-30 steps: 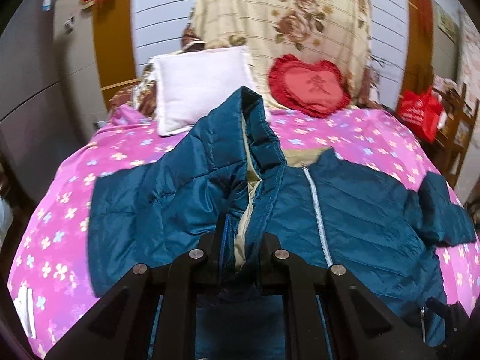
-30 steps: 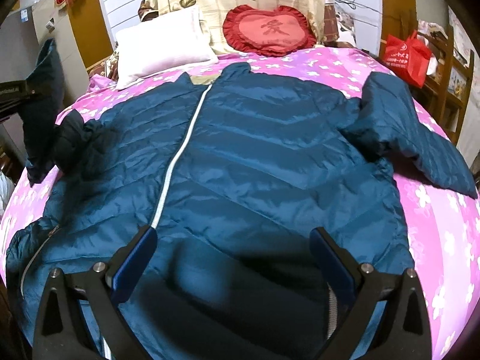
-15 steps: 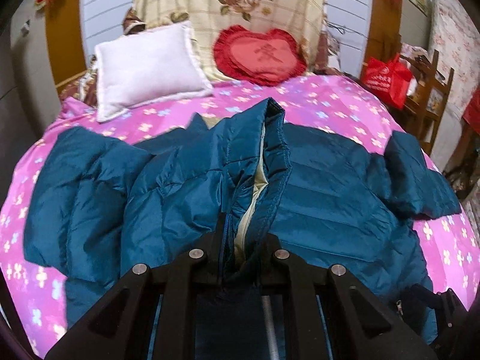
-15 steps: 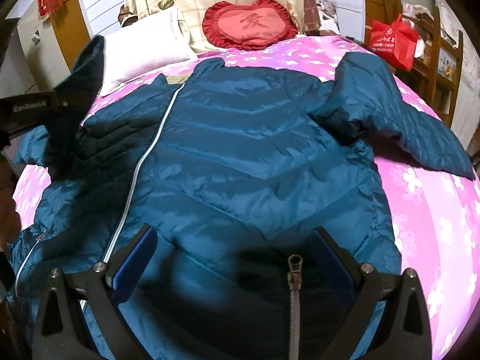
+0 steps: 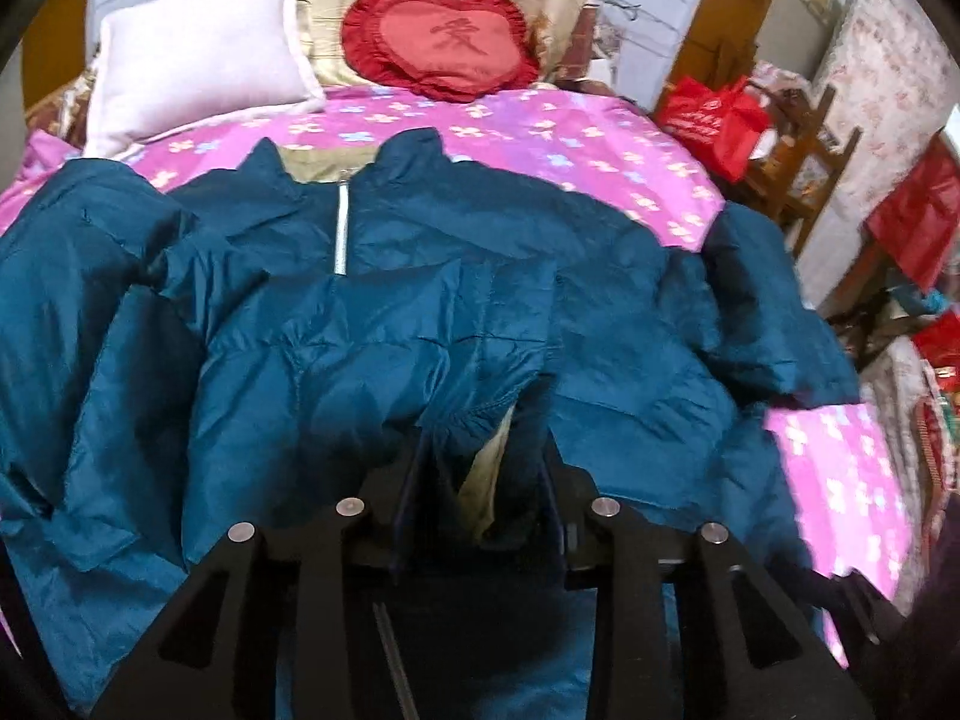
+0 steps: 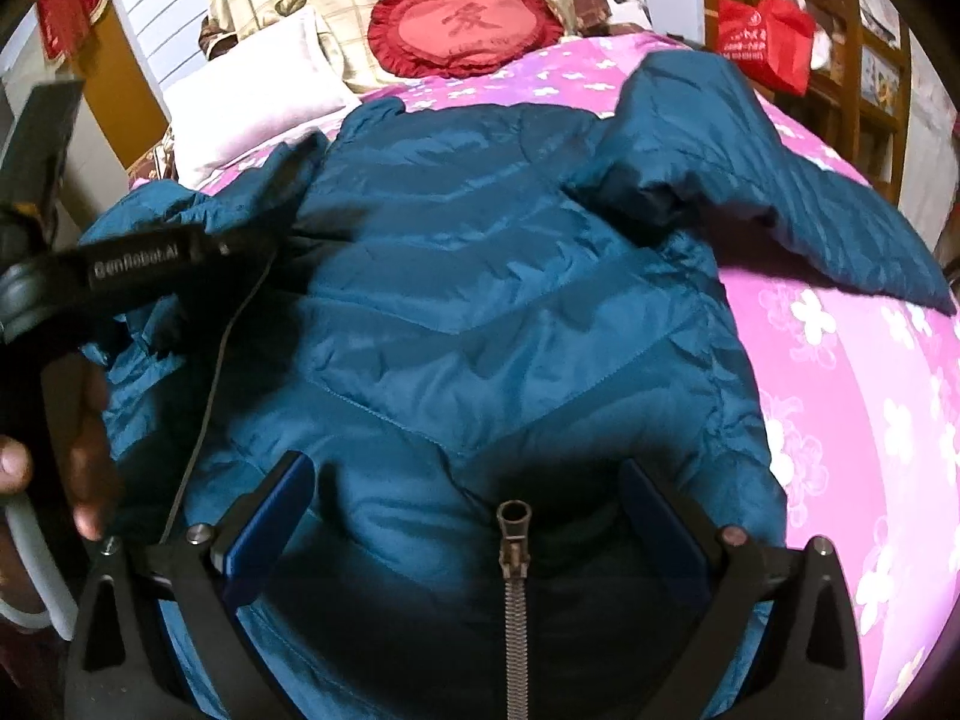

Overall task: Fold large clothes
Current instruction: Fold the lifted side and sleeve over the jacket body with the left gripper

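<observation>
Found jacket (image 5: pixel 480 276) spread front-up on bed (image 5: pixel 840 480), collar end toward cushion (image 5: pixel 444 36), hem end away from it, toward both tongs. Took long axis as cushion-to-hem, along the zip.

Saw left tongs (image 5: pixel 480 480) just opened to a narrow gap. Saw cuff (image 5: pixel 474 420) slack between the pads, not pinched by the look of it. Saw its sleeve laid across the chest, on the near side of cushion.

Saw right tongs (image 6: pixel 462 516) spread wide, holding nothing, poised over the hem with zip pull (image 6: pixel 514 516) below the gap.

Noted free sleeve (image 6: pixel 780 180) sticking out to the right of cushion, sloping away from it, clear of the chest.

Judged free sleeve the next piece to fold: nearer right tongs than left, ahead of them and off to their right. Judged a grip near its far end needed, then a carry leftward across the cushion-to-hem line. Could not make out that end clearly at the frame edge.
</observation>
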{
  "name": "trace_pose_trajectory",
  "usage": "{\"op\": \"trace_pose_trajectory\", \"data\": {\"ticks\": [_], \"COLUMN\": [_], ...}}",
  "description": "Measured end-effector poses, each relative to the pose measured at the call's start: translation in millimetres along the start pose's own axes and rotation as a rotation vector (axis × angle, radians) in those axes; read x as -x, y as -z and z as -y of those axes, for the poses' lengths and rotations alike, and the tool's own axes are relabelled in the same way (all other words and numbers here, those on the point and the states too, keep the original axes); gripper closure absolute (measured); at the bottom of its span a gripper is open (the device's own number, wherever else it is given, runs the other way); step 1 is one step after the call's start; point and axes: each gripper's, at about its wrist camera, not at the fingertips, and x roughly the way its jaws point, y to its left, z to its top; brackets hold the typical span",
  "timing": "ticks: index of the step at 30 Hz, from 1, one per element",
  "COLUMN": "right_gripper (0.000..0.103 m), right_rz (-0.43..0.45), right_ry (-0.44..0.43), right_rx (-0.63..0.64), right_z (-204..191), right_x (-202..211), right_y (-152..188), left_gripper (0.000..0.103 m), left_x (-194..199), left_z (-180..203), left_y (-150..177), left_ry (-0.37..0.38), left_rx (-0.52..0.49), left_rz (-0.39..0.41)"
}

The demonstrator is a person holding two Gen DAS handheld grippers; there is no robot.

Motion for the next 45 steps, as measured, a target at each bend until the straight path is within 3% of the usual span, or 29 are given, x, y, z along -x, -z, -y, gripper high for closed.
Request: {"op": "trace_pose_trajectory", "data": {"ticks": [5,7,15,17,21,22,24,25,27,30,32,36,39,40,42,44,45], "right_gripper": [0.0,0.0,0.0,0.0,0.003,0.006,0.035,0.042,0.07,0.082,0.084,0.085,0.082,0.078,0.052,0.041,0.04], "right_rz": [-0.004,-0.007,-0.002,0.003,-0.043,-0.064,-0.091,-0.077,-0.036,0.088,0.128,0.122,0.06,0.054,0.047,0.063,0.079], "right_ry": [-0.041,-0.081,-0.162,-0.178,-0.186,-0.174,-0.156,-0.146,-0.127,-0.016,0.071,0.219,0.215,0.217,0.228,0.183,0.166], "right_rx": [-0.023,-0.037,-0.027,-0.02,0.02,0.032,0.058,0.083,0.143,0.213,0.217,0.185,0.131,0.118,0.095,0.064,0.057], "right_z": [2,-1,-32,-44,-73,-78,-86,-91,-98,-95,-85,-57,-40,-38,-33,-30,-29], "right_x": [5,4,-15,-22,-60,-72,-91,-94,-90,-70,-68,-94,-114,-114,-106,-92,-83], "right_y": [-9,-15,-49,-60,-80,-83,-87,-90,-96,-113,-124,-142,-142,-142,-139,-137,-136], "left_gripper": [0.069,0.067,0.067,0.067,0.067,0.067,0.067,0.067,0.067,0.067,0.067,0.067,0.067,0.067,0.067,0.067,0.067], "left_x": [51,72,130,135,146,148,147,147,146,141,134,131,128,126,125,125,125], "left_z": [-8,-15,-77,-97,-145,-152,-172,-176,-187,-192,-191,-188,-184,-183,-182,-181,-181], "left_y": [-2,0,27,35,51,54,56,57,60,65,66,65,62,62,62,61,60], "left_ry": [0.098,0.1,-0.293,-0.333,-0.314,-0.315,-0.336,-0.344,-0.382,-0.425,-0.424,-0.421,-0.432,-0.441,-0.449,-0.445,-0.442], "left_rx": [0.009,0.017,0.042,0.096,0.254,0.277,0.332,0.338,0.335,0.311,0.287,0.27,0.244,0.234,0.227,0.229,0.231], "left_rz": [0.053,0.077,0.138,0.148,0.177,0.182,0.192,0.193,0.203,0.201,0.177,0.195,0.202,0.2,0.196,0.197,0.201]}}
